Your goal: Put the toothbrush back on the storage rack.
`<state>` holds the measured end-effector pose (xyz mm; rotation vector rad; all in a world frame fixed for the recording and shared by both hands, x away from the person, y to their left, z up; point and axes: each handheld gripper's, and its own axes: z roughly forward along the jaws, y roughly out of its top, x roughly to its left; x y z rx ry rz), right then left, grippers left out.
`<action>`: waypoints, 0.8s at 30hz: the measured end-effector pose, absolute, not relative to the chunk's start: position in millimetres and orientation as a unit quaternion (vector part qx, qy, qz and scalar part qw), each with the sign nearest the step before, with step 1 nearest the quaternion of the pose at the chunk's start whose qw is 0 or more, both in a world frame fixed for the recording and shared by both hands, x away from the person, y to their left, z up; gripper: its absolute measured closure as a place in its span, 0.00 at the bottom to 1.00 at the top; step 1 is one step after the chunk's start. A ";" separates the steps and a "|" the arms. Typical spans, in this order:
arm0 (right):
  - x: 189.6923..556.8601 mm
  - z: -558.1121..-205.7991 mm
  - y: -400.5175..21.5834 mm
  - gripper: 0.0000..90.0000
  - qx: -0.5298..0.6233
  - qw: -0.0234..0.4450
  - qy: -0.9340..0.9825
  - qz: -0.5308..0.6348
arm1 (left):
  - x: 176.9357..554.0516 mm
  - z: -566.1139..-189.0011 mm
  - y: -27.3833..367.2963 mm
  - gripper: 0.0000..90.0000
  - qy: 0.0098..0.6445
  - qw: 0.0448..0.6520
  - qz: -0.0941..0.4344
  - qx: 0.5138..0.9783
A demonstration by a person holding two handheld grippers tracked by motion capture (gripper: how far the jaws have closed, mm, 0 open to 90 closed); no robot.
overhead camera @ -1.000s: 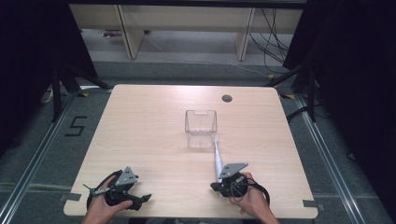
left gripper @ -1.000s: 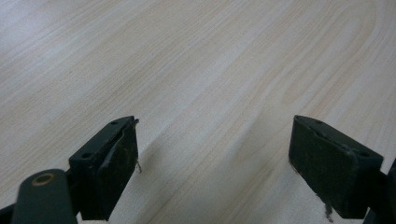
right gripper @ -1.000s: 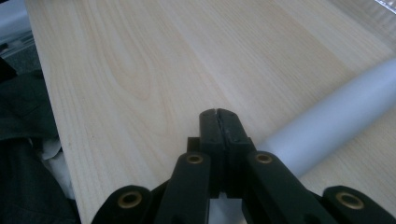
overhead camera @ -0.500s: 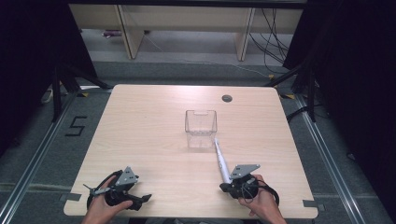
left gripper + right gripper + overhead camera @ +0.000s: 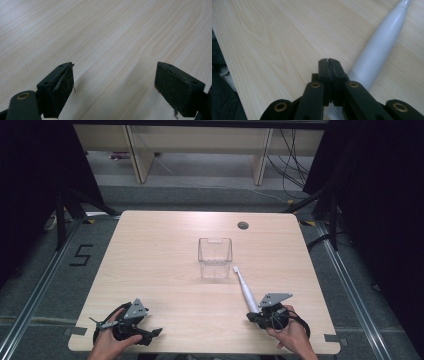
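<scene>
One toothbrush (image 5: 244, 289), one clear bin (image 5: 215, 258), two tongs

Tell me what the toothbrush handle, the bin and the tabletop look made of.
Electric toothbrush: smooth white plastic by the look, satin sheen with a soft highlight along the handle. Clear bin: transparent, probably rigid plastic or acrylic; the table shows through its walls. Table: pale wood-grain surface, likely laminate, matte and even.

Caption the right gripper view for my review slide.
Shut right claw beside a white electric toothbrush lying on the wooden table.
</scene>
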<state>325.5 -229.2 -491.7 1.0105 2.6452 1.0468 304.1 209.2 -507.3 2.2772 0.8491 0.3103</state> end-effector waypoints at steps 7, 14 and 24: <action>328.3 -491.4 -241.8 0.99 0.342 0.064 0.873 0.343 | 304.1 -507.5 209.0 0.17 0.326 0.338 0.119 0.875; 332.0 -492.0 -255.4 0.99 0.350 0.088 0.870 0.337 | 304.2 -507.1 209.3 0.17 0.325 0.337 0.120 0.875; 332.0 -487.7 -262.8 0.99 0.362 0.074 0.868 0.330 | 303.9 -508.0 208.7 0.17 0.329 0.341 0.119 0.873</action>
